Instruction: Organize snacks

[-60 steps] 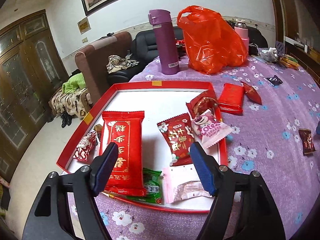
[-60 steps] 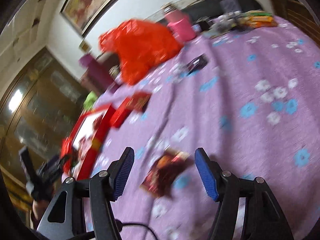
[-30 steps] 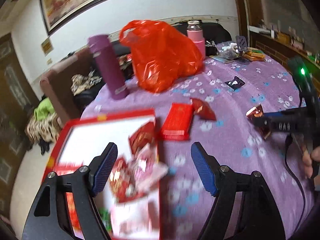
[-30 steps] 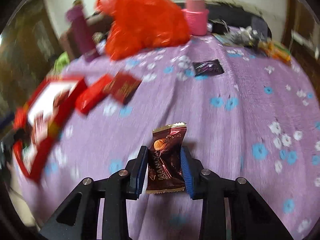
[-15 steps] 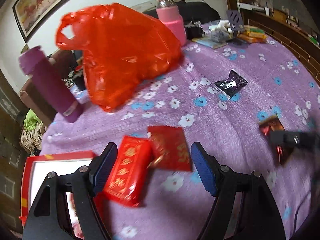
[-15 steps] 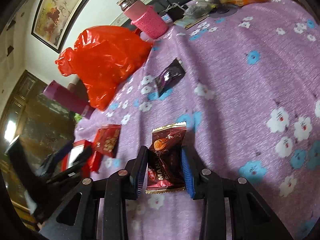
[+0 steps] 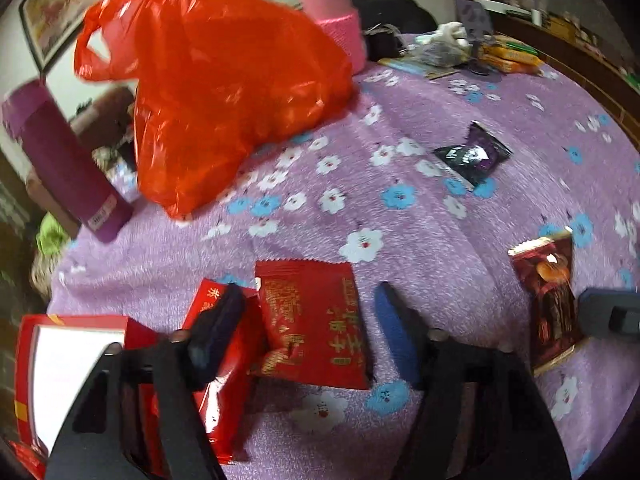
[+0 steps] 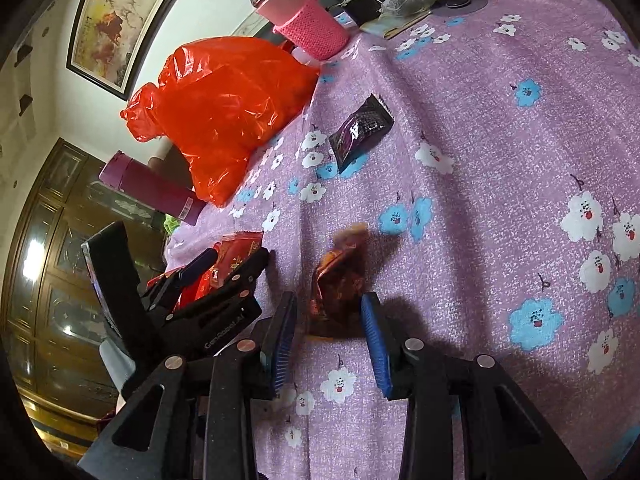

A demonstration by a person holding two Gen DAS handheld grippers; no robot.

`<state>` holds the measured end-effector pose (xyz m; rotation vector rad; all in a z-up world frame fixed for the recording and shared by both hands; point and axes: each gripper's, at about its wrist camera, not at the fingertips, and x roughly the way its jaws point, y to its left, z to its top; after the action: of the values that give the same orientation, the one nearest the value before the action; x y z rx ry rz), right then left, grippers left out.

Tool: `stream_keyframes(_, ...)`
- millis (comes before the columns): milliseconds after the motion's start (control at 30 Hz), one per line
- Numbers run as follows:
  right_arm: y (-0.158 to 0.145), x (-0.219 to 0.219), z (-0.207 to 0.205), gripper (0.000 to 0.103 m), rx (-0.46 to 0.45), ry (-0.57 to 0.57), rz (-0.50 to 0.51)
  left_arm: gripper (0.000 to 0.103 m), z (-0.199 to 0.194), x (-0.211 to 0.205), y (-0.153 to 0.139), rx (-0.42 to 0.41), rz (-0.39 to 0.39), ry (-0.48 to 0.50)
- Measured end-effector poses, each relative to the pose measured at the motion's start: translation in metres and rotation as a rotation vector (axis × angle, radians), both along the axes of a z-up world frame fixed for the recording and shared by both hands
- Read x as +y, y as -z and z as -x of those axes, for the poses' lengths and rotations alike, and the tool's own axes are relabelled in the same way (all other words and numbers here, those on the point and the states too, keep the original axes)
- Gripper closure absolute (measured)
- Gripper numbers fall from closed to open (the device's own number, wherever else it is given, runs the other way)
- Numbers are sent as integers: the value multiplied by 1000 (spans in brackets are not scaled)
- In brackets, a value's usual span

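In the left wrist view, the left gripper (image 7: 308, 336) at lower centre is closing around a red snack packet (image 7: 312, 320) lying on the purple floral cloth (image 7: 420, 208), pads not yet pressing it. In the right wrist view, the right gripper (image 8: 329, 340) at lower centre brackets a blurred brown snack packet (image 8: 338, 280); whether it is gripped or released I cannot tell.

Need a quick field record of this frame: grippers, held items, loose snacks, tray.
left gripper: jaws closing around flat red packet, pads not yet pressing
right gripper: brown snack packet between its jaws, blurred, grip unclear
loose snack: dark purple packet on purple floral cloth
tray: red tray, lower left
background: orange plastic bag
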<state>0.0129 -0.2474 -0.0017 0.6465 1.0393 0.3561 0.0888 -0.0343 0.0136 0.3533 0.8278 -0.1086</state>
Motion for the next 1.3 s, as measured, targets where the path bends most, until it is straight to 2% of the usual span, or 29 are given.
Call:
stream_keyframes(33, 0, 0, 0, 67, 1, 1, -1, 58, 3, -4, 0, -10, -11, 19)
stream_keyframes(100, 0, 0, 0, 67, 2, 0, 1, 60, 6, -8, 0, -15, -24, 40)
stream_keyframes(167, 1, 0, 0, 66, 5, -4, 4, 65, 7, -8, -1, -1, 9, 61)
stream_keyframes(233, 1, 3, -2, 66, 2, -11, 25, 76, 9, -5, -7, -5, 58, 75)
stream_keyframes(333, 2, 11, -5, 66, -8, -26, 74, 80, 16, -2, -11, 20, 122, 105)
stream_keyframes(467, -1, 22, -5, 66, -46, -58, 150, 79, 26, -1, -9, 6, 119, 103)
stream_keyframes(567, -3, 33, -2, 67, -83, -84, 225, 76, 19, 2, -8, 33, 133, 102)
stream_keyframes(633, -2, 39, -1, 83, -92, -108, 260, 59, 13, 3, -6, 65, 126, 109)
stream_keyframes(700, -2, 44, 0, 83, -99, -127, 278, 44, 11, 4, -3, 63, 115, 95)
stream_keyframes(800, -3, 46, 0, 83, -96, -139, 270, 45, 12, 6, -1, 67, 155, 109)
stream_keyframes(867, -2, 41, -2, 83, -85, -123, 246, 57, 13, 7, -1, 84, 196, 118)
stream_keyframes(933, -2, 34, -2, 83, -74, -99, 221, 72, 18, 3, -2, 82, 194, 145)
stream_keyframes(1033, -1, 26, -4, 83, -62, -67, 195, 78, 28, -5, -3, 56, 142, 161)
stream_keyframes(1167, -2, 25, -4, 83, -62, -63, 172, 81, 35, 5, -6, 65, 213, 141)
stream_keyframes(1300, -6, 24, -1, 83, -78, -63, 163, 86, 46, 11, -12, 40, 242, 128)
